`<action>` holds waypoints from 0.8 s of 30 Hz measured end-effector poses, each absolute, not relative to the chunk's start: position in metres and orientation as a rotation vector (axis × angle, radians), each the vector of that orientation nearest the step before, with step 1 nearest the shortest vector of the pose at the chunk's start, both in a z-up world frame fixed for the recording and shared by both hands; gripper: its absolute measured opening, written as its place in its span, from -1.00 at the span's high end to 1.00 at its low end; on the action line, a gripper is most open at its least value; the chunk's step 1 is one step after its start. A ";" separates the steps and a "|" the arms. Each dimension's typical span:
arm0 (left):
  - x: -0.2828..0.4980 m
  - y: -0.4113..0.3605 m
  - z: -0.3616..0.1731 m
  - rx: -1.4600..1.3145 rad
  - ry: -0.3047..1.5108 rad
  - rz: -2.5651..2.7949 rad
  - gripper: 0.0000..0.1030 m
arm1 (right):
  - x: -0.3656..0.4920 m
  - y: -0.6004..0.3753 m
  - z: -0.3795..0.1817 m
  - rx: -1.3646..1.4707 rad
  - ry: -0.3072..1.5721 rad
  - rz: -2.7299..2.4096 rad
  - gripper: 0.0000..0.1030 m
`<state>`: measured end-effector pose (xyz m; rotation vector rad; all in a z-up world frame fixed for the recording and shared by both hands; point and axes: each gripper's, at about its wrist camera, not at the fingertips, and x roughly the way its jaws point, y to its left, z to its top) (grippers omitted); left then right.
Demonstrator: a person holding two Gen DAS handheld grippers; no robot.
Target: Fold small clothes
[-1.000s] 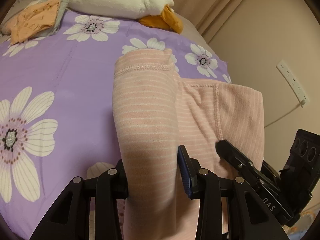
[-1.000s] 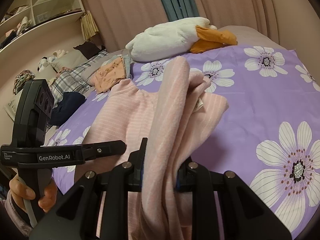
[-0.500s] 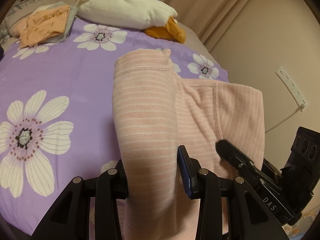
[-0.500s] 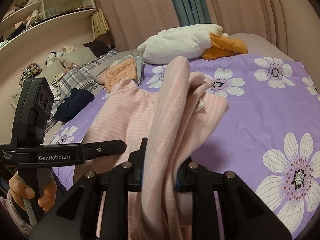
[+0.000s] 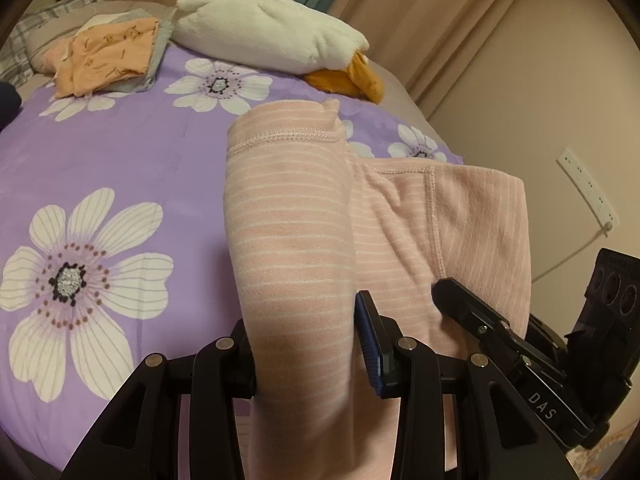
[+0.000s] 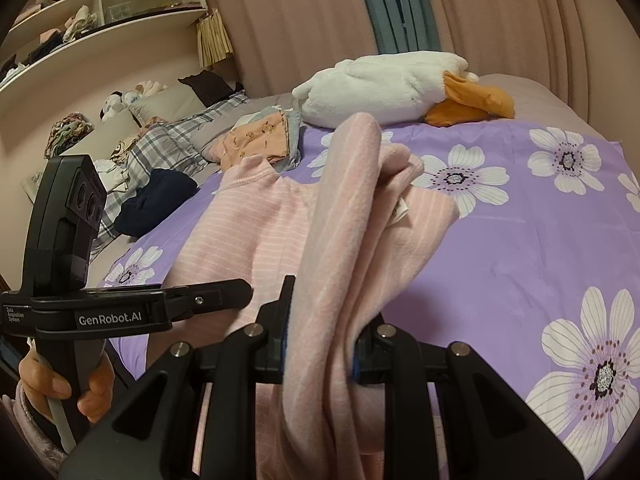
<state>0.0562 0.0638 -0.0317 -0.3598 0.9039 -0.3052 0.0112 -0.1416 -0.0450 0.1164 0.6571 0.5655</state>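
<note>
A pink garment with thin white stripes (image 5: 288, 232) hangs between both grippers above the purple flowered bedspread (image 5: 120, 152). My left gripper (image 5: 308, 344) is shut on a thick fold of it; the hemmed edge stands up beyond the fingers. In the right wrist view the same garment (image 6: 344, 216) bunches upward, and my right gripper (image 6: 320, 340) is shut on that bunch. The rest of the cloth drapes between the two tools. A hand (image 6: 60, 392) holds the left tool at lower left of the right wrist view.
A white plush duck (image 6: 384, 88) with orange feet lies at the far end of the bed. Folded orange clothes (image 5: 108, 56) sit beside it at far left. A dark navy garment (image 6: 156, 200), plaid bedding and shelves (image 6: 100, 12) are on the left; a wall socket (image 5: 586, 192) on the right.
Both grippers have moved together with the pink garment held; the bedspread flowers slide toward the near edge in both views, and the duck and folded clothes sit lower in frame. Neither grip changed.
</note>
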 end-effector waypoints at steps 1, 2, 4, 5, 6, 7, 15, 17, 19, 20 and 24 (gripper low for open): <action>0.056 0.066 -0.032 -0.361 0.903 -0.302 0.25 | 0.012 -0.140 -0.045 0.113 0.658 0.567 0.56; 0.058 0.067 -0.032 -0.362 0.902 -0.300 0.25 | 0.014 -0.138 -0.045 0.108 0.659 0.571 0.56; 0.059 0.070 -0.032 -0.365 0.900 -0.296 0.25 | 0.017 -0.134 -0.044 0.103 0.662 0.574 0.56; 0.061 0.073 -0.032 -0.367 0.899 -0.294 0.25 | 0.019 -0.132 -0.044 0.100 0.663 0.576 0.56; 0.061 0.074 -0.033 -0.369 0.898 -0.291 0.25 | 0.021 -0.131 -0.044 0.098 0.664 0.579 0.56; 0.062 0.075 -0.033 -0.370 0.898 -0.289 0.25 | 0.022 -0.129 -0.044 0.096 0.665 0.580 0.56; 0.068 0.086 -0.034 -0.377 0.894 -0.269 0.25 | 0.033 -0.115 -0.045 0.081 0.671 0.599 0.56; 0.070 0.089 -0.034 -0.375 0.893 -0.262 0.25 | 0.036 -0.113 -0.045 0.080 0.672 0.603 0.56; 0.073 0.091 -0.034 -0.371 0.894 -0.260 0.25 | 0.039 -0.109 -0.045 0.074 0.671 0.606 0.56; 0.074 0.092 -0.034 -0.367 0.894 -0.258 0.25 | 0.040 -0.107 -0.045 0.073 0.670 0.608 0.56; 0.081 0.096 -0.034 -0.360 0.892 -0.253 0.25 | 0.047 -0.104 -0.045 0.074 0.671 0.616 0.56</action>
